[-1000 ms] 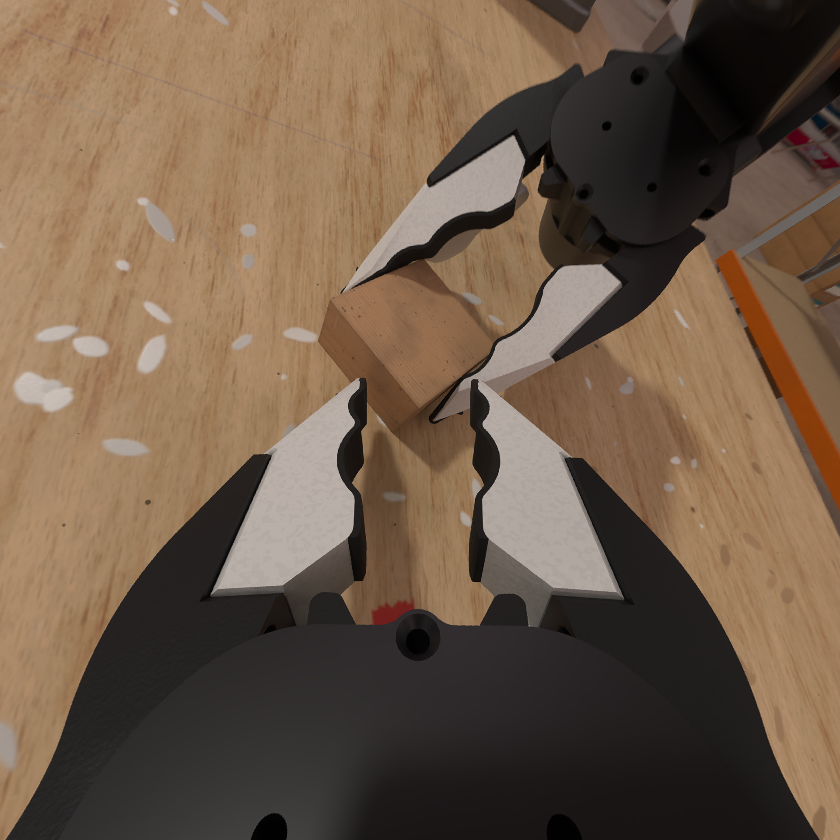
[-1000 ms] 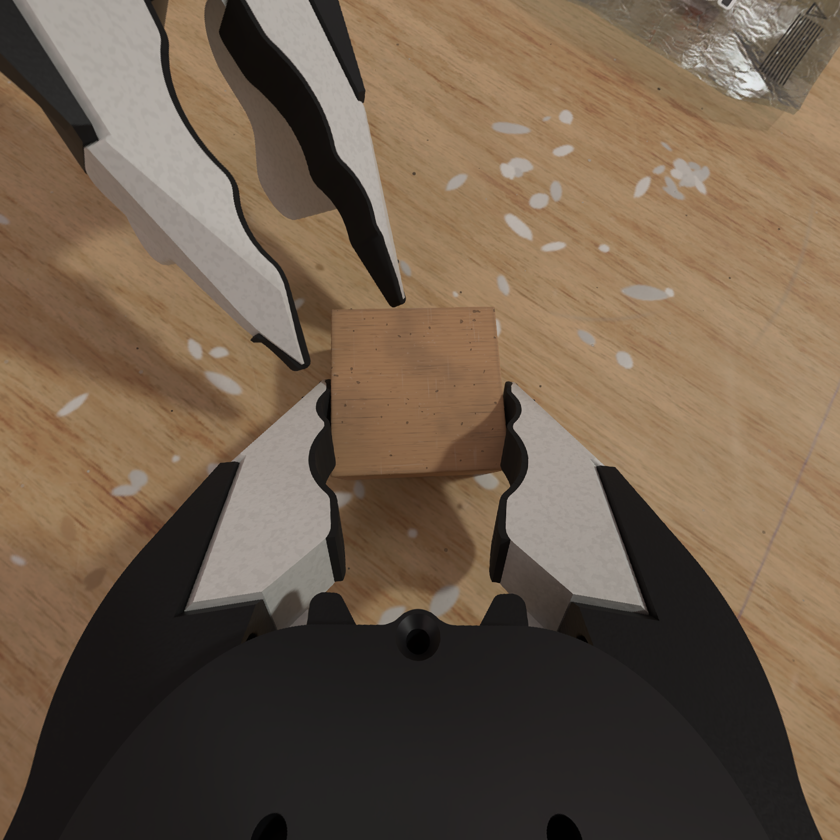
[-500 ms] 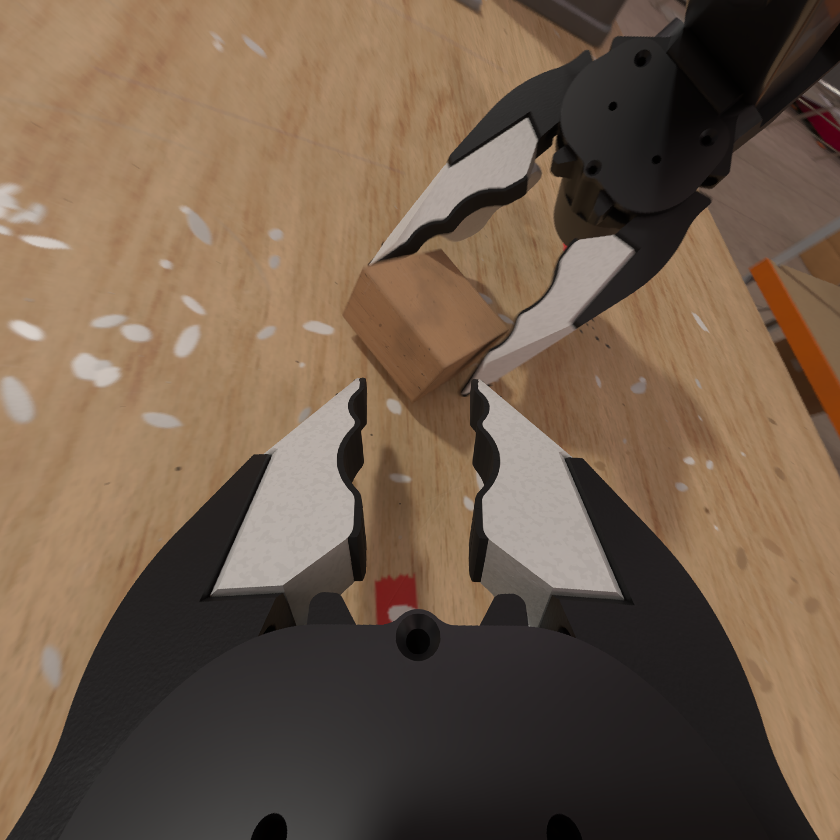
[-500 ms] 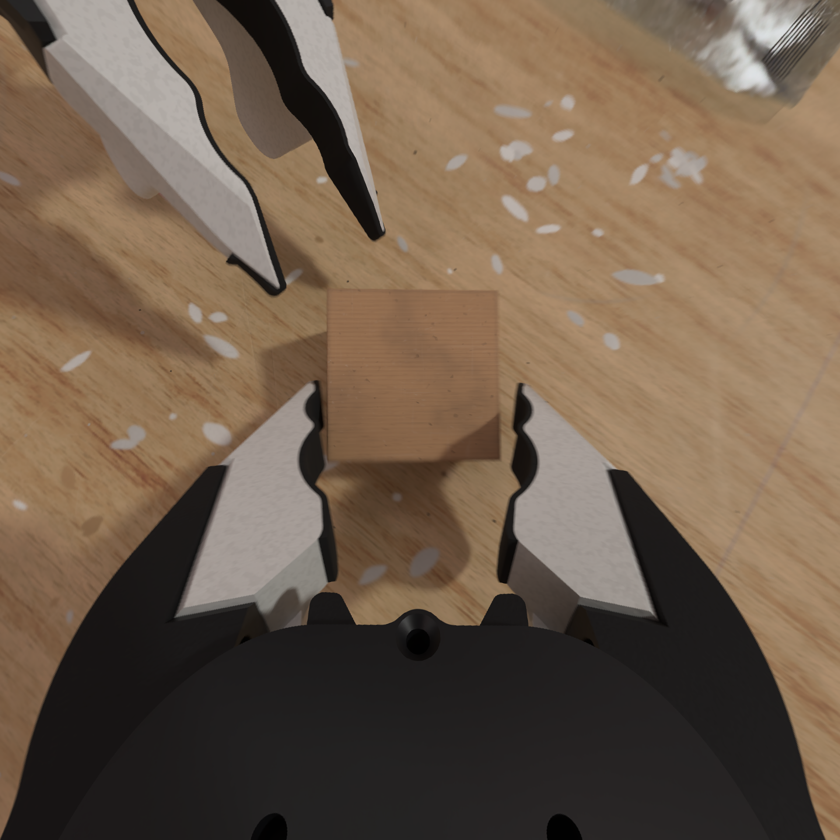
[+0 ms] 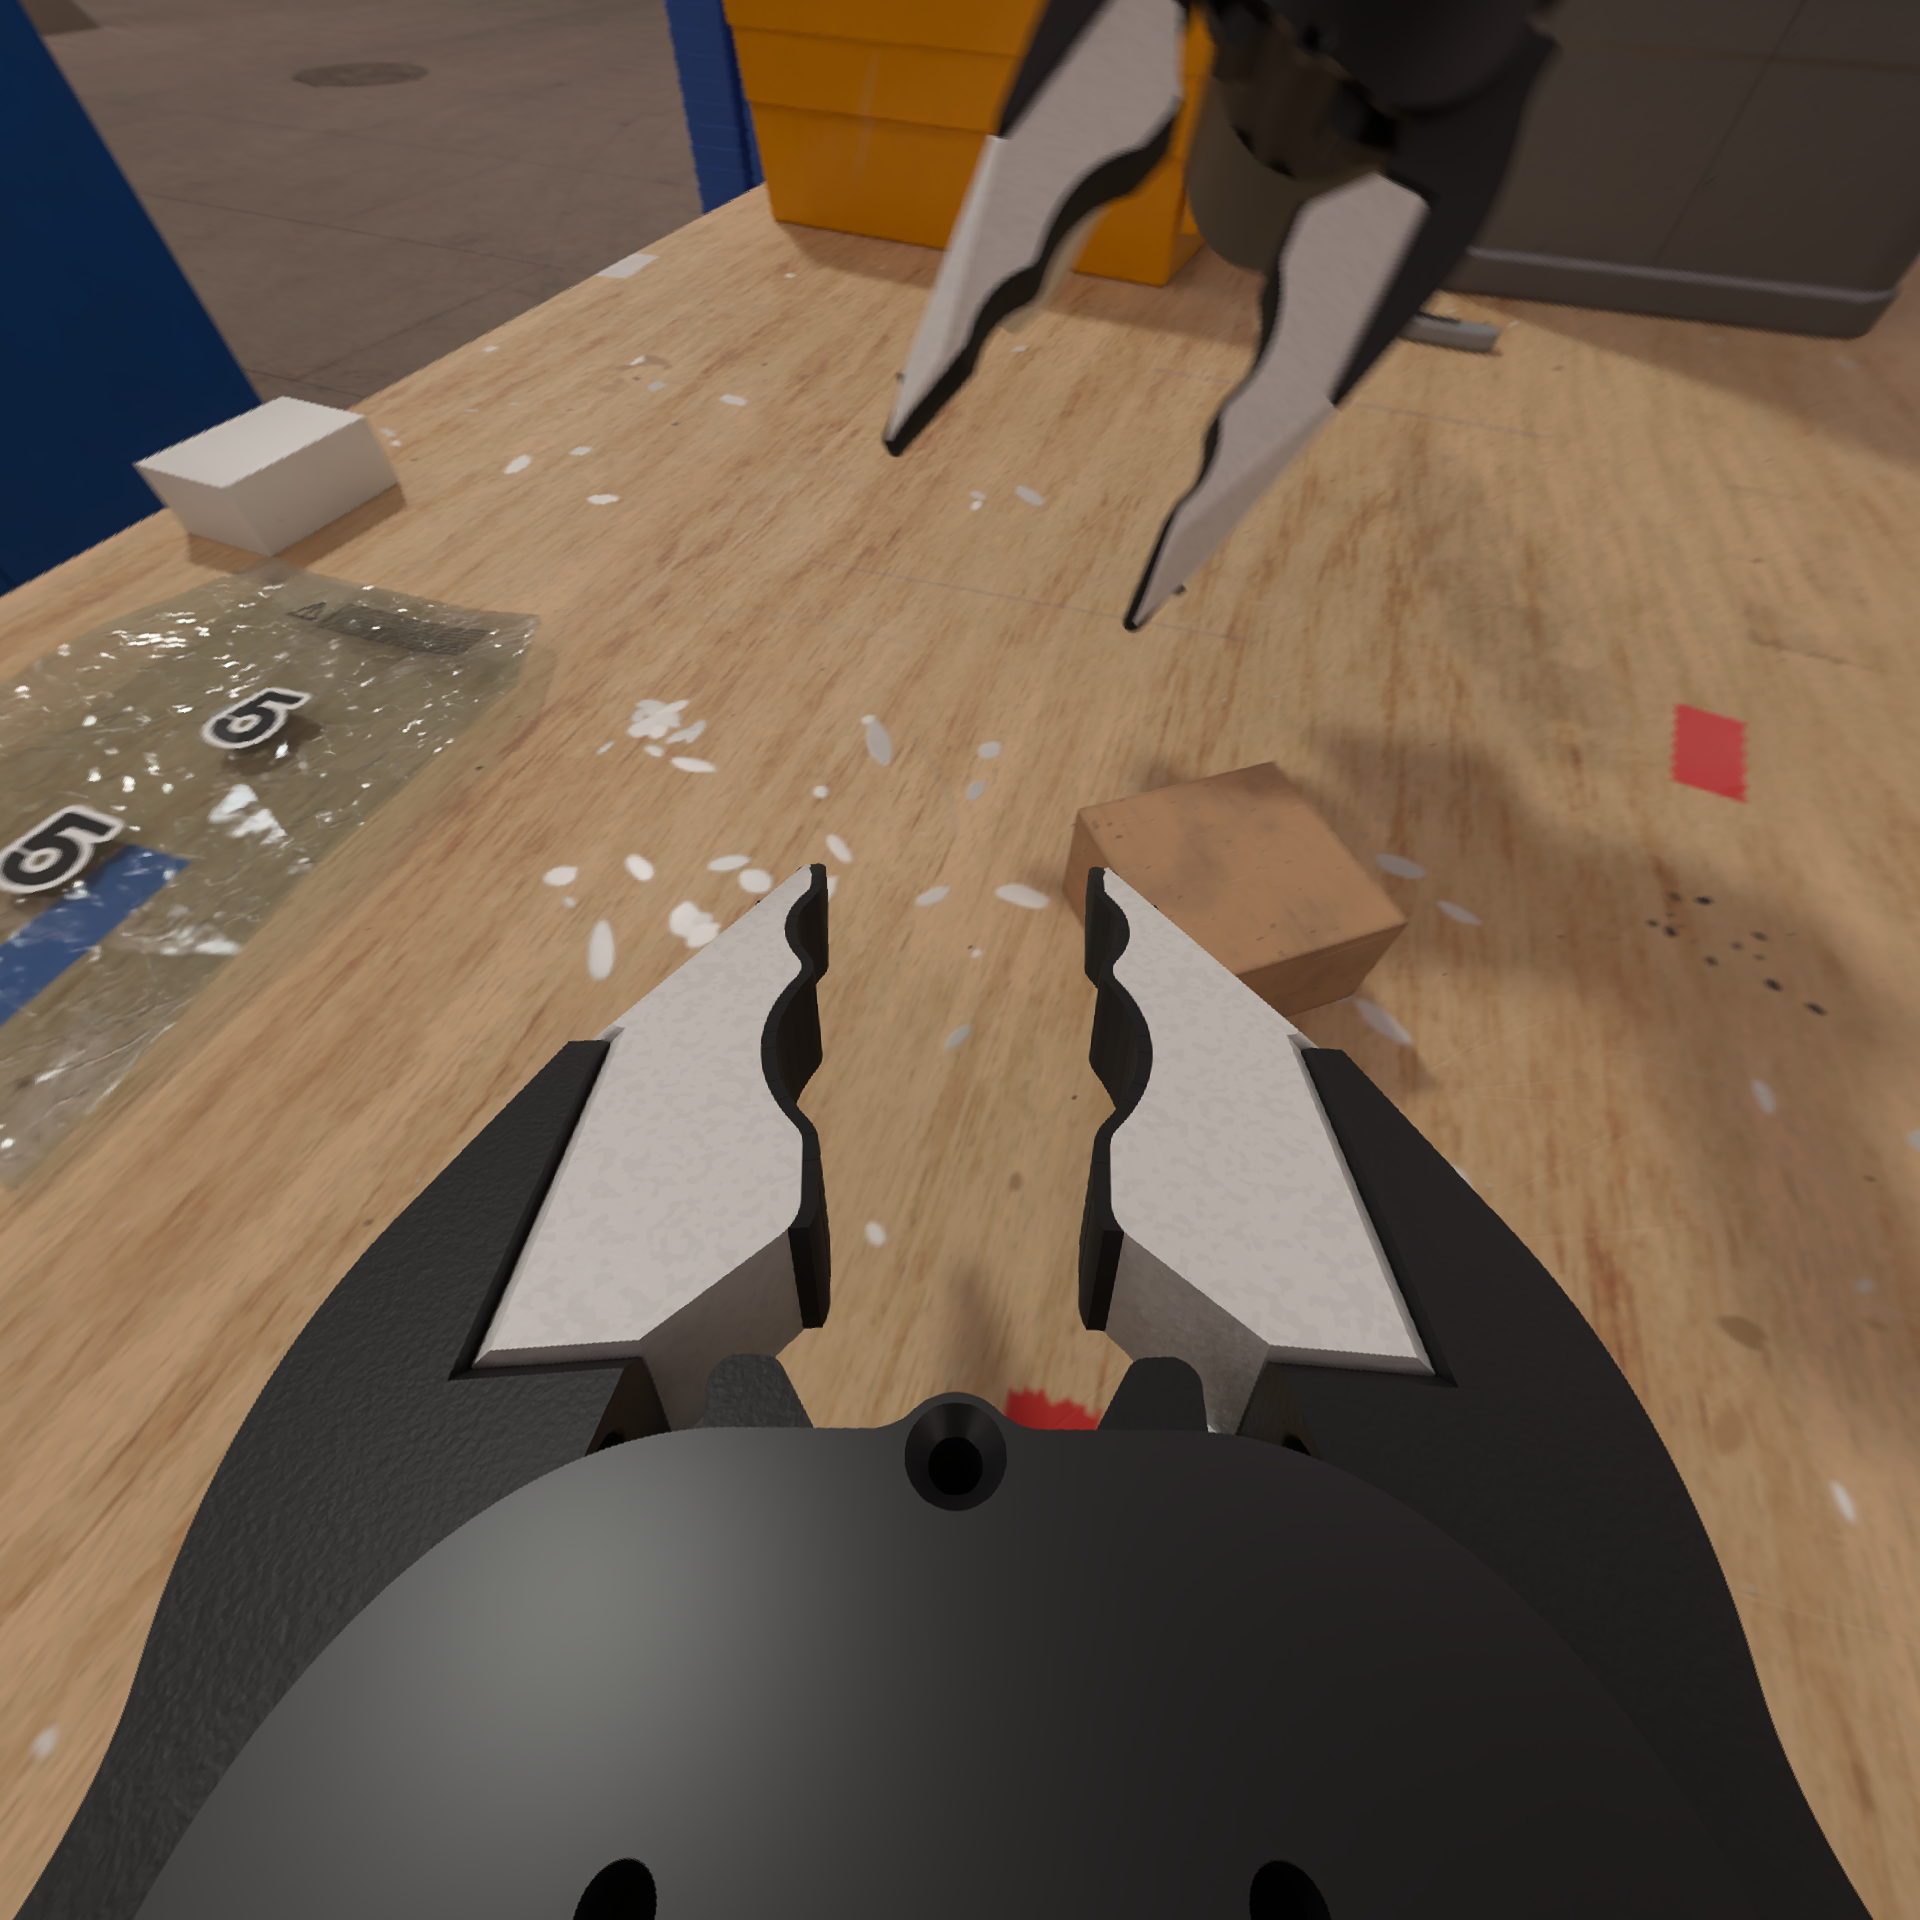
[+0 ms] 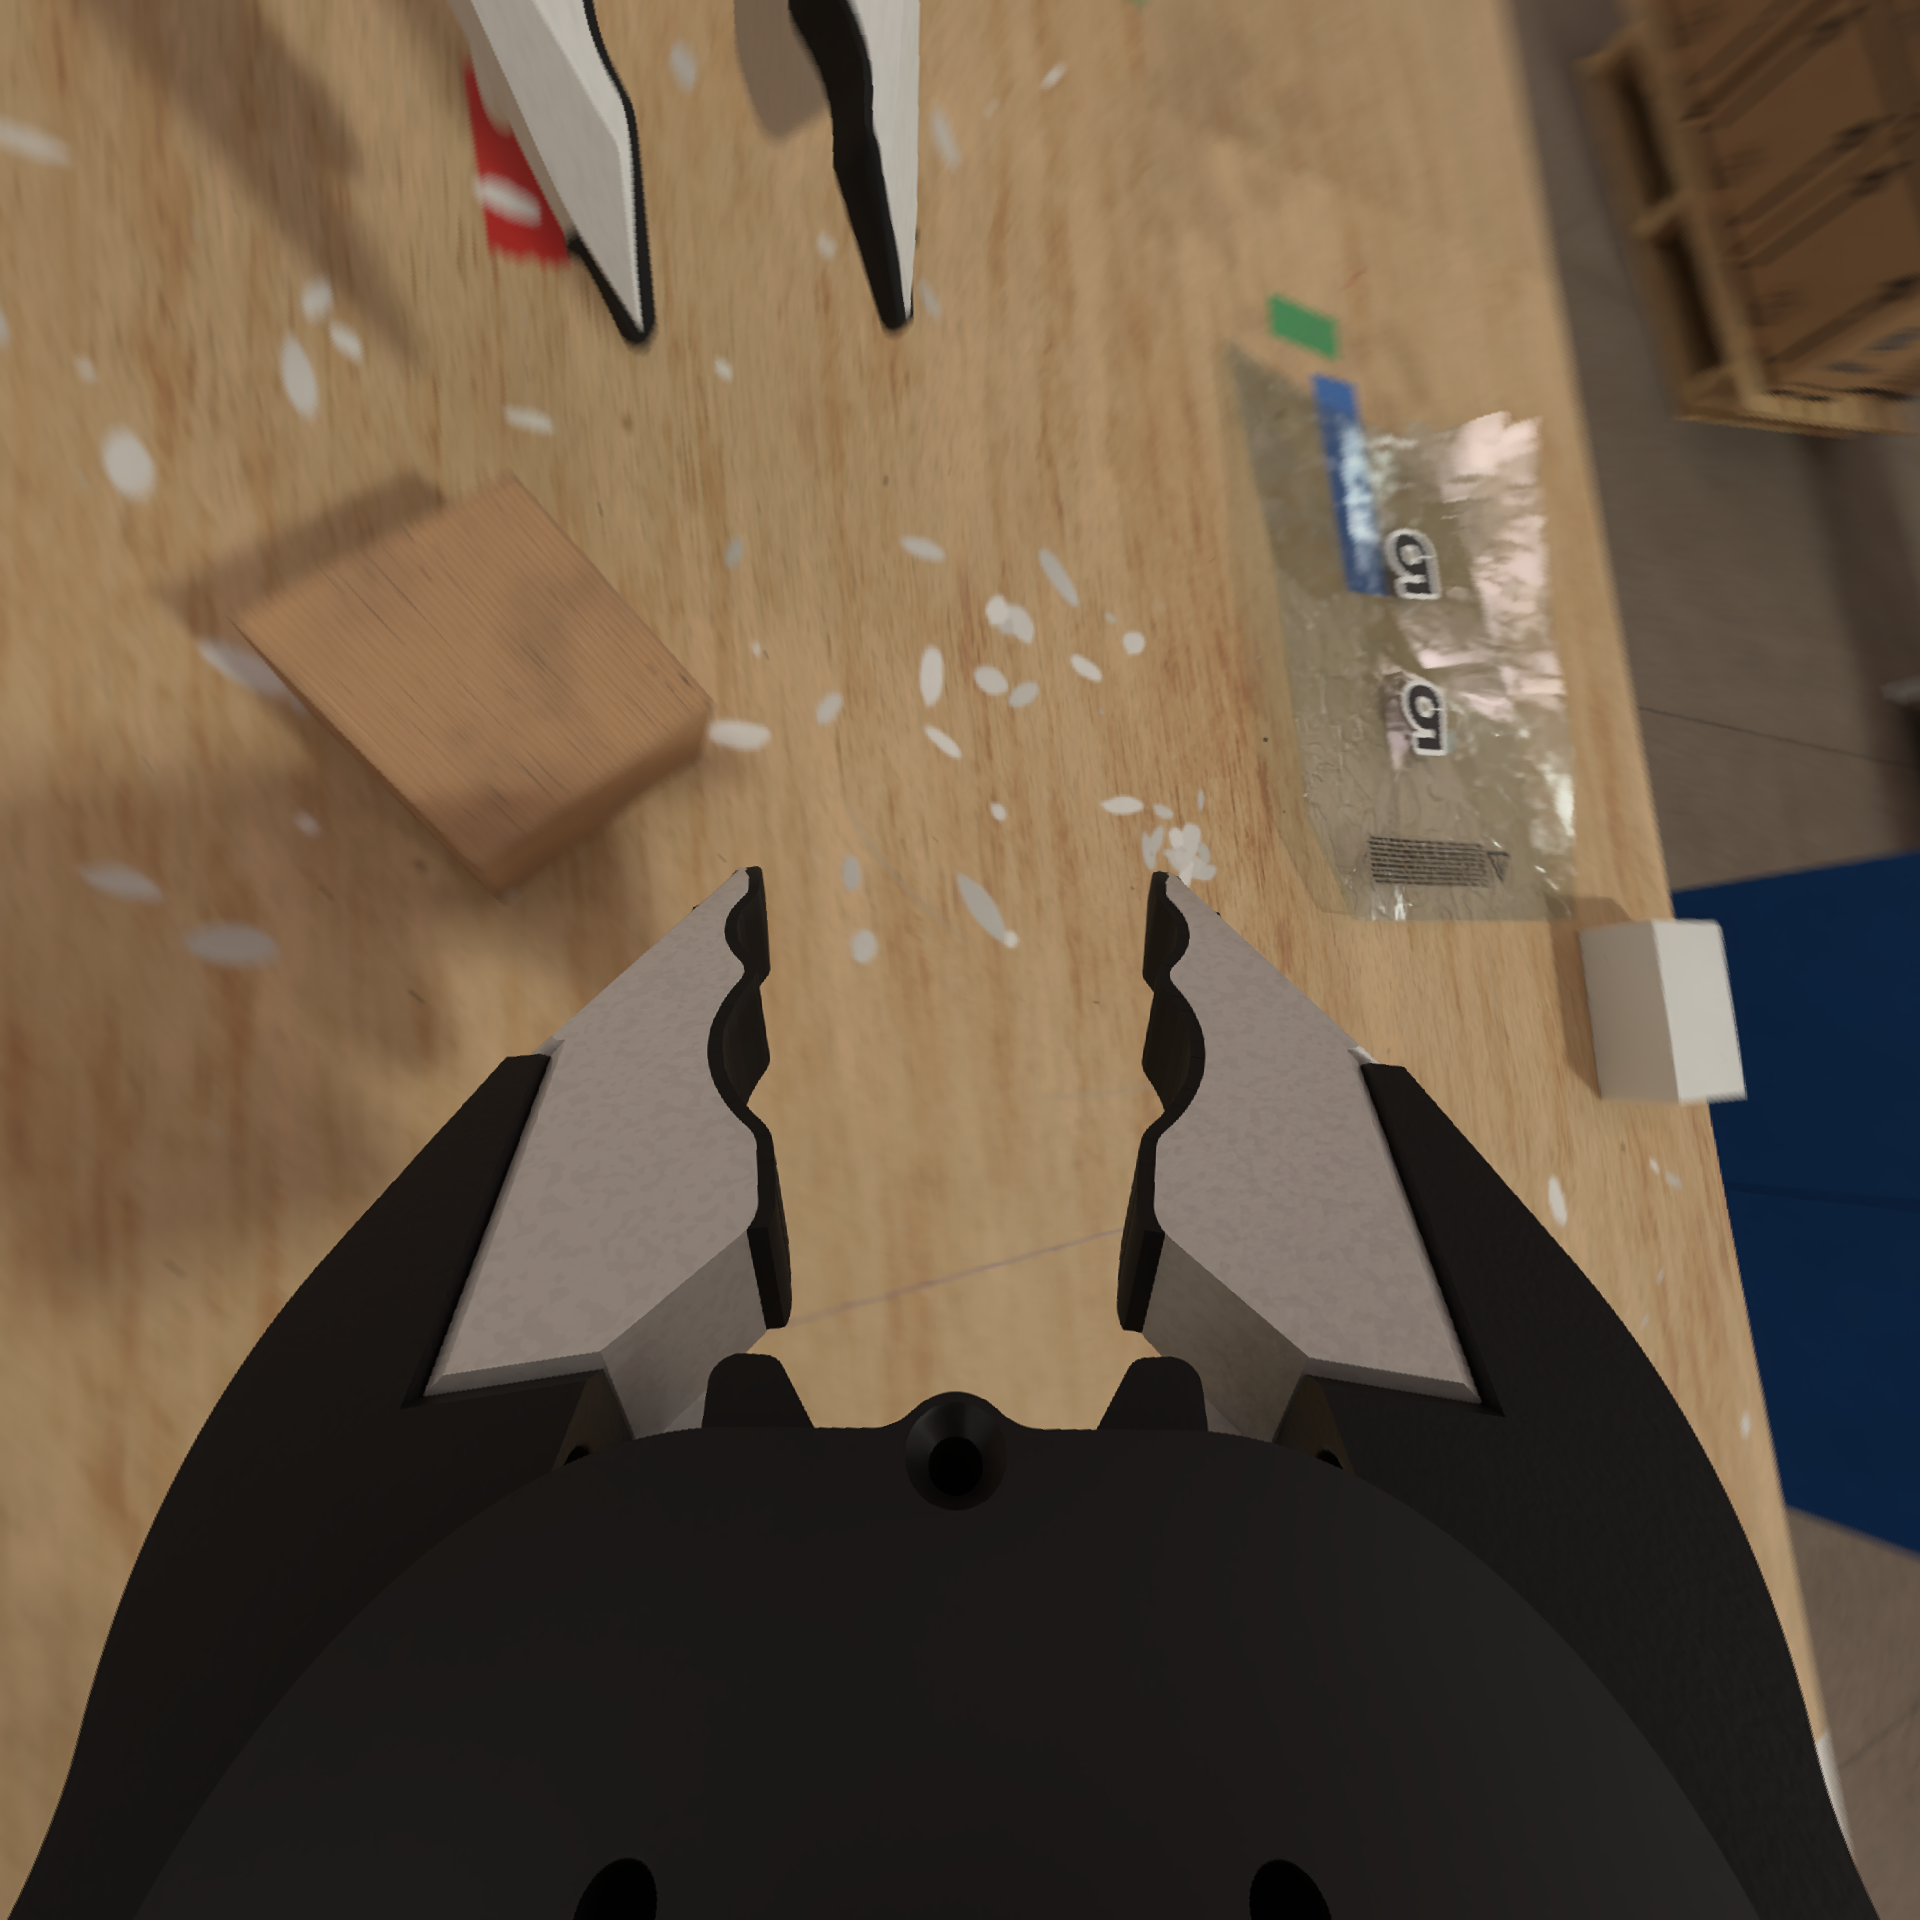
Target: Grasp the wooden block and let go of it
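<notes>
The wooden block lies flat on the wooden table, free of both grippers. In the left wrist view it sits just right of my left gripper, which is open and empty. My right gripper hangs open above the table beyond the block. In the right wrist view the block lies to the upper left of my right gripper, open and empty. My left gripper shows at the top of that view, open.
A clear plastic bag with printed stickers lies at the left; it also shows in the right wrist view. A white box sits near the table edge. Red tape marks, white flecks, yellow crates beyond.
My right gripper has opened, let go of the block and lifted away from it. My left gripper has pulled back and swung left. The block now rests alone on the table.
</notes>
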`<state>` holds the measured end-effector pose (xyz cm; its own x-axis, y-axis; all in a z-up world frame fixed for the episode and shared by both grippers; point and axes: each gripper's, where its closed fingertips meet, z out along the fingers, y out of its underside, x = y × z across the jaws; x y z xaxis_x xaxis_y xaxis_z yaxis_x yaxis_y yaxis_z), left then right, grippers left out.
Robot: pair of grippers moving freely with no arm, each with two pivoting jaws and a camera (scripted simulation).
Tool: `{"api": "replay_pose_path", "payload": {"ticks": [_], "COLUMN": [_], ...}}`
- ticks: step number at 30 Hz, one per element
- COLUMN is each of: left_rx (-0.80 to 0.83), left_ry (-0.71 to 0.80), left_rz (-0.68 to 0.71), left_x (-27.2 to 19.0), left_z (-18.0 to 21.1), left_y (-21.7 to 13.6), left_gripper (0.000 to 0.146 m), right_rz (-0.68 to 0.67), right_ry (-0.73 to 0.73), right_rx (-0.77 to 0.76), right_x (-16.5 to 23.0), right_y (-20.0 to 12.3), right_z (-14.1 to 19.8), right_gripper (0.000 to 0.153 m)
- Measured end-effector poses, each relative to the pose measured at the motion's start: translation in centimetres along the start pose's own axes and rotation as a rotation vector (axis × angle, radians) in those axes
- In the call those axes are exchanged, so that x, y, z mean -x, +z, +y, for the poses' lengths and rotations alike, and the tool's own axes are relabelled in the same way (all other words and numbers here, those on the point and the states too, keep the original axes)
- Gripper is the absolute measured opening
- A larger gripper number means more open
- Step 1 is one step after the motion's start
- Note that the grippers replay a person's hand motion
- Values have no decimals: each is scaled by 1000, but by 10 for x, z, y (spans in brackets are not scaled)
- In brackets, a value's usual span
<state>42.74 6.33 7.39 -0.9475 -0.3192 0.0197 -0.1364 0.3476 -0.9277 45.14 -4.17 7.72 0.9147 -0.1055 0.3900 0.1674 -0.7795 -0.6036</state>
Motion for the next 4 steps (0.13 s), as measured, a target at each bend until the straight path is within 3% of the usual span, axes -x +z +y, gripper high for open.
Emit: {"api": "replay_pose_path", "payload": {"ticks": [4], "left_rx": [5], "left_ry": [17], "left_rz": [-63], "left_x": [11], "left_z": [6], "left_y": [-3], "left_gripper": [49], "right_rz": [-265], "right_ry": [-135], "right_rx": [151], "right_x": [-25], "right_y": [20], "right_z": [18], "right_gripper": [87]}}
